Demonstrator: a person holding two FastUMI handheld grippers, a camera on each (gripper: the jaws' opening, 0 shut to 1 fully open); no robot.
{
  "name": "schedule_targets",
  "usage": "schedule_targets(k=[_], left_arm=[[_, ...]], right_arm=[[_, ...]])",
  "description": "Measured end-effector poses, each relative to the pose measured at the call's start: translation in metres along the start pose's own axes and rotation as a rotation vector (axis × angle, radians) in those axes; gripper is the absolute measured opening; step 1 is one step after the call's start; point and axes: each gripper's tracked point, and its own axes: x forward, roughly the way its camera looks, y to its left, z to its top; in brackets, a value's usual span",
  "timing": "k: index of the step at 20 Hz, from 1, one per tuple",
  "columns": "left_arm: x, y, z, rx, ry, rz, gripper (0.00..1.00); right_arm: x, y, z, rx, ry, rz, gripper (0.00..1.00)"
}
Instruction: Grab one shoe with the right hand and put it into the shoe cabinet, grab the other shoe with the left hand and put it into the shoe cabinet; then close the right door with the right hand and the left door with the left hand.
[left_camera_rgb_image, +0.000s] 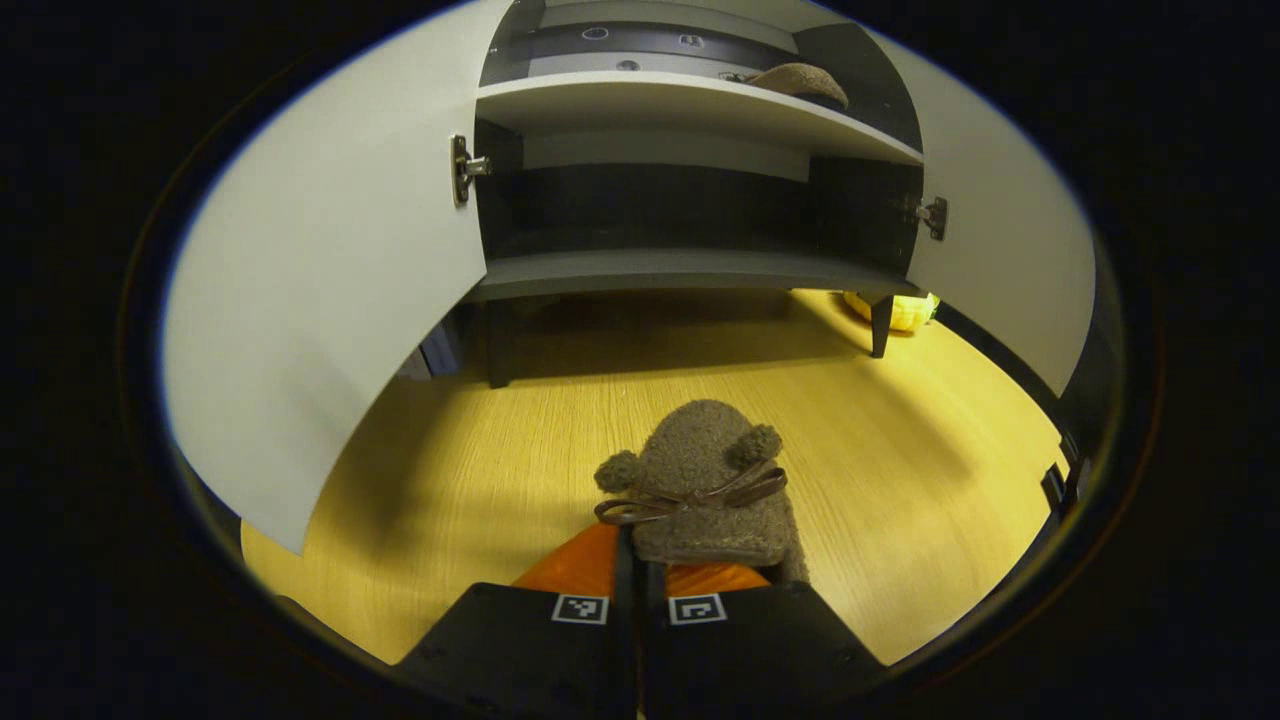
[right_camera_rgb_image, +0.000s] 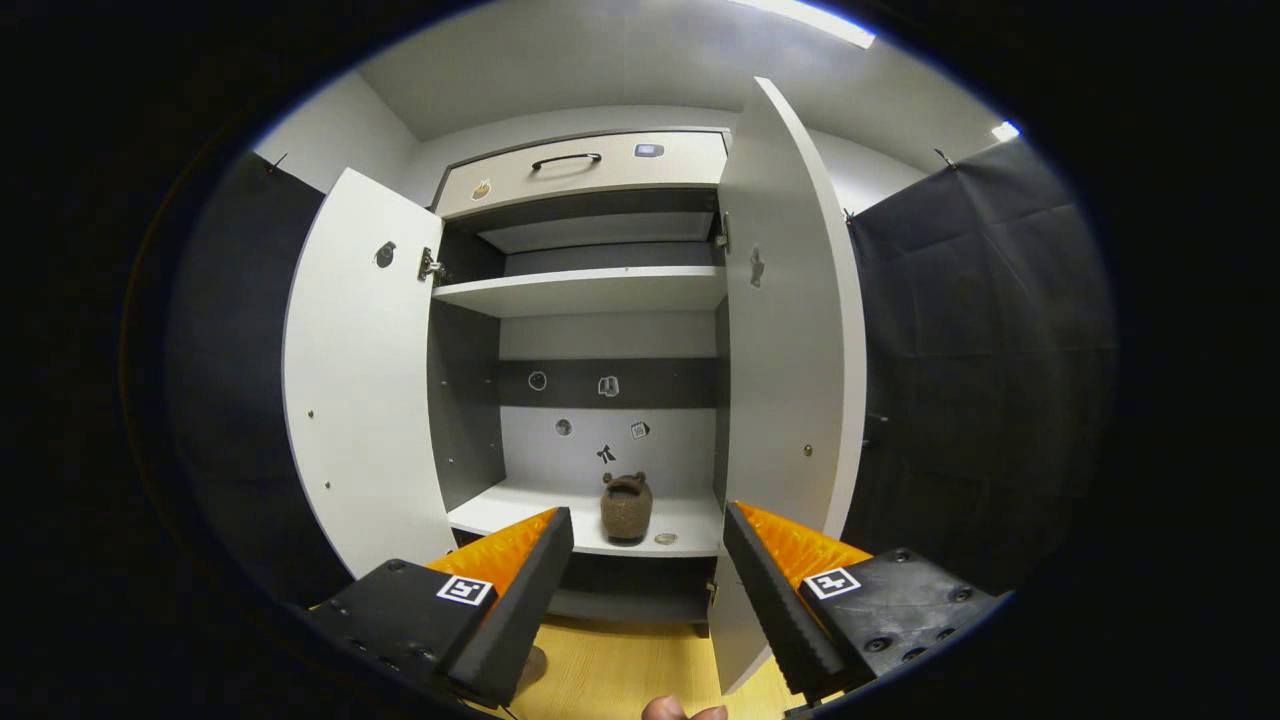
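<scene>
Shoe cabinet (right_camera_rgb_image: 600, 290) has both doors wide open, one brown shoe (right_camera_rgb_image: 626, 508) sitting on a shelf inside. Left hand-held gripper (left_camera_rgb_image: 640, 575) is clamped on the other shoe (left_camera_rgb_image: 705, 485) over the wooden floor (left_camera_rgb_image: 900, 450). Right hand-held gripper (right_camera_rgb_image: 648, 590) is spread apart, holding nothing.

In the left gripper view the heel of the slipper (left_camera_rgb_image: 705, 490) is hidden behind the left claw (left_camera_rgb_image: 640, 585), whose fingers stand so close together that the pinch itself cannot be made out. The far slipper (left_camera_rgb_image: 800, 80) on the shelf (left_camera_rgb_image: 690, 105) shows just its top above the shelf edge, and a yellow thing (left_camera_rgb_image: 900, 310) by the cabinet's right leg (left_camera_rgb_image: 881, 325) is half hidden and cannot be identified. In the right gripper view the stickers (right_camera_rgb_image: 608, 386) on the cabinet back are too small to tell, and a fingertip (right_camera_rgb_image: 685, 711) is cut off at the near edge.
</scene>
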Motion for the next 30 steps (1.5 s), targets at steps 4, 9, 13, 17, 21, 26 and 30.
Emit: schedule_targets(k=[4, 9, 13, 17, 21, 26, 30], left_arm=[[-0.051, -0.005, 0.066, -0.018, -0.057, 0.052, 0.07], [-0.119, -0.009, 0.170, -0.122, -0.137, 0.077, 0.07], [-0.147, -0.004, 0.257, -0.158, -0.200, 0.075, 0.07], [-0.150, 0.000, 0.331, -0.162, -0.226, 0.100, 0.07], [-0.118, 0.001, 0.383, -0.111, -0.204, 0.142, 0.07], [-0.052, -0.001, 0.424, -0.056, -0.149, 0.169, 0.07], [0.004, -0.004, 0.449, -0.046, -0.098, 0.185, 0.07]], right_arm=[[-0.014, -0.008, 0.002, 0.014, 0.002, 0.008, 0.96], [-0.028, -0.024, 0.005, 0.055, 0.013, 0.002, 0.96], [-0.039, -0.039, 0.006, 0.113, 0.045, -0.003, 0.97], [-0.047, -0.062, 0.002, 0.091, 0.050, -0.023, 0.98], [-0.049, -0.084, 0.000, 0.053, 0.041, -0.045, 0.98], [-0.048, -0.112, -0.008, 0.069, 0.049, -0.074, 0.98], [-0.045, -0.145, -0.020, 0.055, 0.063, -0.119, 0.98]])
